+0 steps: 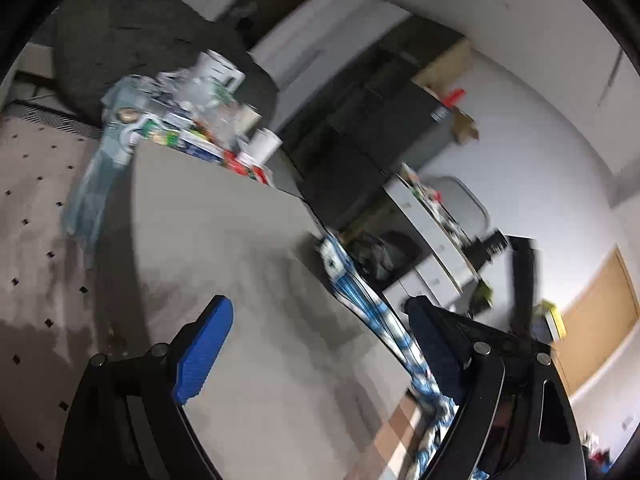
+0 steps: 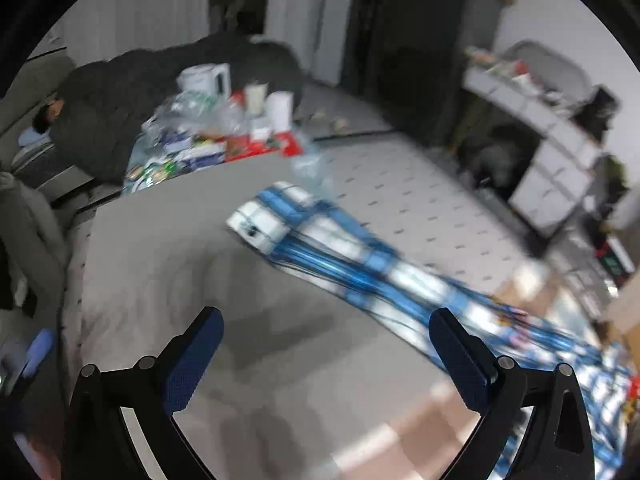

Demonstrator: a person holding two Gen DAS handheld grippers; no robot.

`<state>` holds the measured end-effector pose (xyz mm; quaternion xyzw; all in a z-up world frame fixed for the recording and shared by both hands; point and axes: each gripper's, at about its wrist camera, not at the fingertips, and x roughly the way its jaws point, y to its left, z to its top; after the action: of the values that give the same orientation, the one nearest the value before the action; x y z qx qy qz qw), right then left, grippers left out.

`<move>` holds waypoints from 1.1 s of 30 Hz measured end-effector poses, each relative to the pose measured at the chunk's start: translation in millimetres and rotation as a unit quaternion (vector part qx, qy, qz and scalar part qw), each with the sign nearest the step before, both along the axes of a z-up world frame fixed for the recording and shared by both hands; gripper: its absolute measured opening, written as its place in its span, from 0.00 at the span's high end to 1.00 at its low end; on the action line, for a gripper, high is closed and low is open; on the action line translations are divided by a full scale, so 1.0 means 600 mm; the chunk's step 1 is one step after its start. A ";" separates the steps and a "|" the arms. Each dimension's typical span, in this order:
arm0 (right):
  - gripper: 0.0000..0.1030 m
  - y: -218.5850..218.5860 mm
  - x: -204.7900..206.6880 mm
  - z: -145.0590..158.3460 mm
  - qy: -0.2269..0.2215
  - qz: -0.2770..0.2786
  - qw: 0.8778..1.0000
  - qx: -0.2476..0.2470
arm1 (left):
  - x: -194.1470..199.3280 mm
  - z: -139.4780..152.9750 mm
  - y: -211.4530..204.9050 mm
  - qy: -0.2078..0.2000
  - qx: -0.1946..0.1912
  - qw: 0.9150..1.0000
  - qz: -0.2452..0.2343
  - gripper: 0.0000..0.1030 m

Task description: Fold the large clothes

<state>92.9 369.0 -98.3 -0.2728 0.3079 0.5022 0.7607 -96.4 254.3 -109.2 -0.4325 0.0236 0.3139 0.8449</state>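
My left gripper stood with its jaws wide and nothing between them, over the bare grey table. Its blue pads were apart from any cloth. Seen from the left wrist, the whole room lay tilted and smeared. The blue and white checked shirt ran in a long bunched strip along the table's far edge, just beside my right-hand finger, and trailed off the edge toward the floor.

My right gripper was likewise wide open and empty. From that wrist the shirt lay stretched across the table from about its middle to the right corner, where a crumpled heap of it hung past the edge. The end on the table showed a pale cuff or collar; I could not tell which through the blur. The strip passed close to my right finger, but I could not tell whether it touched.

At the back of the table sat a clutter of packets and bottles, with a white kettle among them. Behind that lay a dark heap of cloth. A pale cabinet stood by the wall on the right.
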 end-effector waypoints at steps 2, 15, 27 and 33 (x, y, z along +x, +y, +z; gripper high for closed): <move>0.00 0.048 -0.005 -0.025 0.013 0.009 1.000 -0.003 | -0.006 0.001 -0.002 -0.013 0.000 1.000 -0.002 0.16; 0.45 0.198 -0.034 -0.106 -0.096 0.011 0.993 -0.068 | -0.008 -0.027 0.022 -0.039 -0.046 0.998 -0.032 0.16; 0.97 0.021 0.084 0.090 -0.031 -0.098 0.988 0.114 | 0.006 -0.019 0.006 -0.017 -0.039 0.997 -0.071 0.16; 0.97 -0.102 0.132 0.160 -0.041 -0.149 0.977 0.146 | 0.005 -0.009 -0.014 -0.003 -0.016 0.998 -0.068 0.16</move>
<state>172.1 307.9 -2.1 -0.1306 0.2371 0.4110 0.8705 -93.4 246.0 -114.5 -0.4446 0.0557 0.2543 0.8571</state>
